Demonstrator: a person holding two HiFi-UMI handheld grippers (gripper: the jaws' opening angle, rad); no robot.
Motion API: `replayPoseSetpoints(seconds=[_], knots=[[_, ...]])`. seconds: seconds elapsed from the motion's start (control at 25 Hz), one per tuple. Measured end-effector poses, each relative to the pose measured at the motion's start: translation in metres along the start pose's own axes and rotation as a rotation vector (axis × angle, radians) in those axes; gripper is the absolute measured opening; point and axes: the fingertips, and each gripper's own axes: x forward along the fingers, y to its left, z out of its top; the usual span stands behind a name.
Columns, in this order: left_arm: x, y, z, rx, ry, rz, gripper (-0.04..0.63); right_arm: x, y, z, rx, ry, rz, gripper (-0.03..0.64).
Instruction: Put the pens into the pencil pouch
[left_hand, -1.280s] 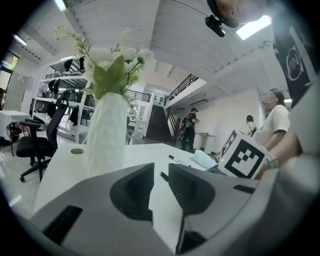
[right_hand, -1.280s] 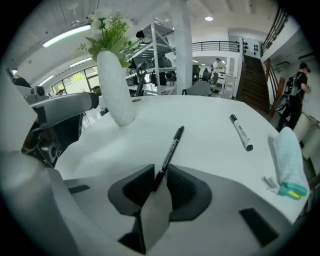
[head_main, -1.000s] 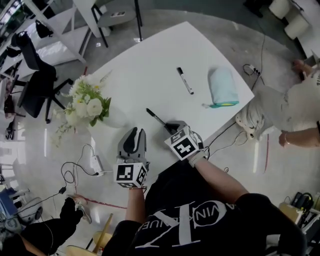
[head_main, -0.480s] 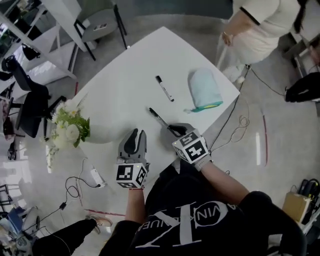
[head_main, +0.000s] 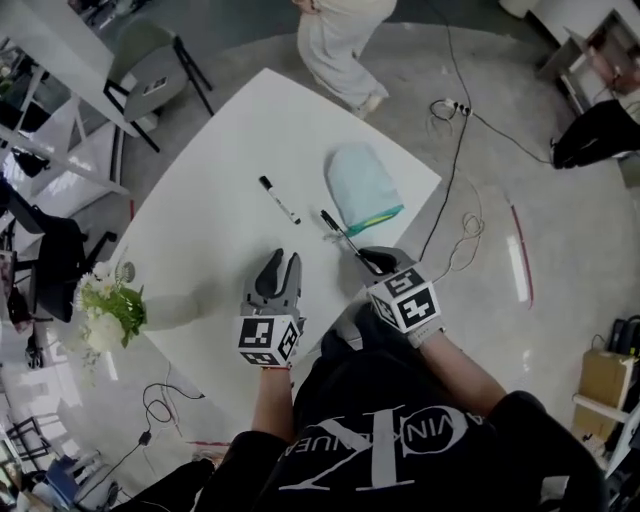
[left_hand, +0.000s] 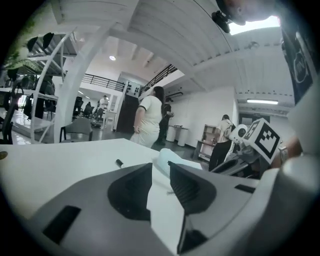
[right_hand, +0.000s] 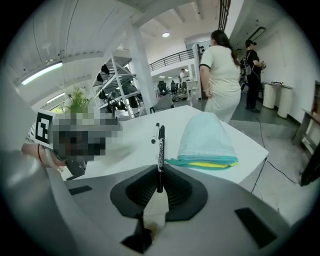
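Right tool (head_main: 378, 260), gripping pen (head_main: 340, 232), moving closer to pencil pouch (head_main: 362, 187) on table (head_main: 200, 250), pouch now at its 12 o'clock. Left tool (head_main: 277, 268) empty, jaws just widening. Advice: left holding pouch mouth open while pen sliding in tip-first.

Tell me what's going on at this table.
A person is working at a white table with a gripper in each hand. The right gripper is shut on a black pen, aimed toward the light blue pouch lying near the table's edge. The left gripper holds nothing; its jaws have just been opening, with only bare table between them. A second pen lies on the table left of the pouch, untouched.
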Motion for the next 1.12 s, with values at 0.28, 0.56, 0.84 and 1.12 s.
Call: replayPoseSetpoints(seconds=[0.28, 0.56, 0.84, 1.12], knots=[[0.063, -0.044, -0.005, 0.068, 0.082, -0.143, 0.137, -0.034, -0.050, -0.024, 0.114, -0.009, -0.092, 0.046], [0.111, -0.083, -0.023, 0.274, 0.210, -0.230, 0.218, -0.057, -0.073, -0.050, 0.187, 0.007, -0.137, 0.046], [0.141, -0.097, -0.044, 0.603, 0.347, -0.276, 0.230, -0.058, -0.077, -0.063, 0.221, 0.031, -0.125, 0.046], [0.158, -0.102, -0.068, 0.813, 0.475, -0.288, 0.214, -0.050, -0.076, -0.072, 0.231, 0.070, -0.095, 0.046]])
